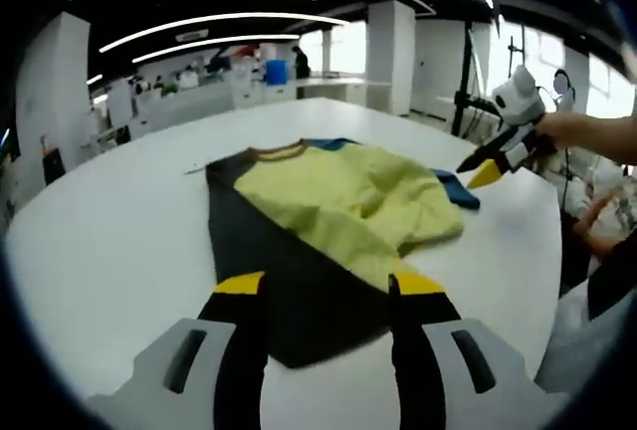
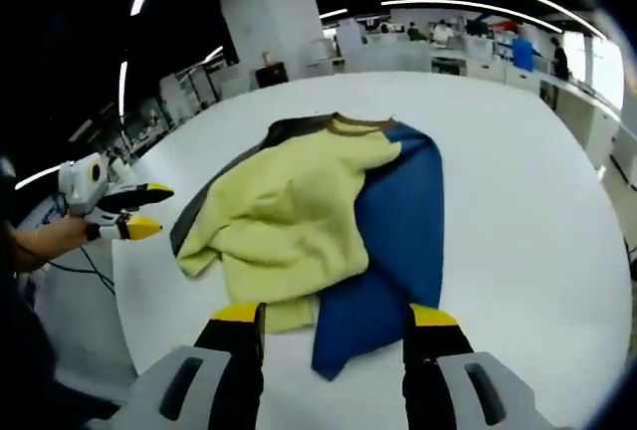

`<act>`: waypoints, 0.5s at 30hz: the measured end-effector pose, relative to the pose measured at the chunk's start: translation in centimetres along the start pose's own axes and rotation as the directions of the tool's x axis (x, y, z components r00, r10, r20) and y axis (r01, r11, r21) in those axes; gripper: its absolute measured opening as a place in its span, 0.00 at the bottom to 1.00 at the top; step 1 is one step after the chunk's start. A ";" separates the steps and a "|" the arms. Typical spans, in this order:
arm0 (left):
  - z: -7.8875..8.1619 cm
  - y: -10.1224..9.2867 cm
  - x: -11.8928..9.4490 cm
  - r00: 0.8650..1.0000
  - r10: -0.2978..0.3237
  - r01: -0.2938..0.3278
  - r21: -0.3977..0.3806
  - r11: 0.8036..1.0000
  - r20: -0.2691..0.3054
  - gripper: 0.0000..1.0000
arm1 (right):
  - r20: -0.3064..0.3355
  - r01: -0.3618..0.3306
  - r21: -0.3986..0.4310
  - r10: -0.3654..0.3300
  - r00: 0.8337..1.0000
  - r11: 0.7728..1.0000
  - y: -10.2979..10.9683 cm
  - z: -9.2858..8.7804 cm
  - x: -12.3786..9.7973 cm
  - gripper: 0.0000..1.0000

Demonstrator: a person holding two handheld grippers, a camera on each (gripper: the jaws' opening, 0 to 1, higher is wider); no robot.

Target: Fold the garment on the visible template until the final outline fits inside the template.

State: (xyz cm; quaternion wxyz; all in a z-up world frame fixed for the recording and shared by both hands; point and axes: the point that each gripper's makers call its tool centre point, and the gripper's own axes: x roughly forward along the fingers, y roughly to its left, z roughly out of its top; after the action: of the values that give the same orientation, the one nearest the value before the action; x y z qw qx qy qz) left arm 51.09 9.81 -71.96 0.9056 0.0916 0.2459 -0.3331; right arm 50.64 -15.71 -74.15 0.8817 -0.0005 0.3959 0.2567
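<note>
Yellow-fronted garment lies rumpled on the white table, both grippers spread and holding nothing.

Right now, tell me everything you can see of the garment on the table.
The garment is a soft, knit-looking top in three colours: a yellow panel rumpled and folded across the middle, a blue part on one side, and a dark grey part on the other, with a brown neckband. It lies loosely heaped, not flat, on the white table. Neither gripper touches it.

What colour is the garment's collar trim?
Brown, on the collar of the garment; clearest in the right gripper view.
</note>
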 end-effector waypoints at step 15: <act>-3.5 -2.0 1.4 0.992 0.051 -0.036 0.135 0.990 -0.113 0.33 | -0.020 0.107 0.012 -0.106 0.994 0.994 -0.1 -3.3 0.2 0.25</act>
State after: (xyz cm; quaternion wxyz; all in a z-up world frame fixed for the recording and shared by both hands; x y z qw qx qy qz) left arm 49.34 8.74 -75.70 0.8887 0.1763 0.2735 -0.3231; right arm 48.43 -16.40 -76.58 0.8903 -0.0182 0.4054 0.2067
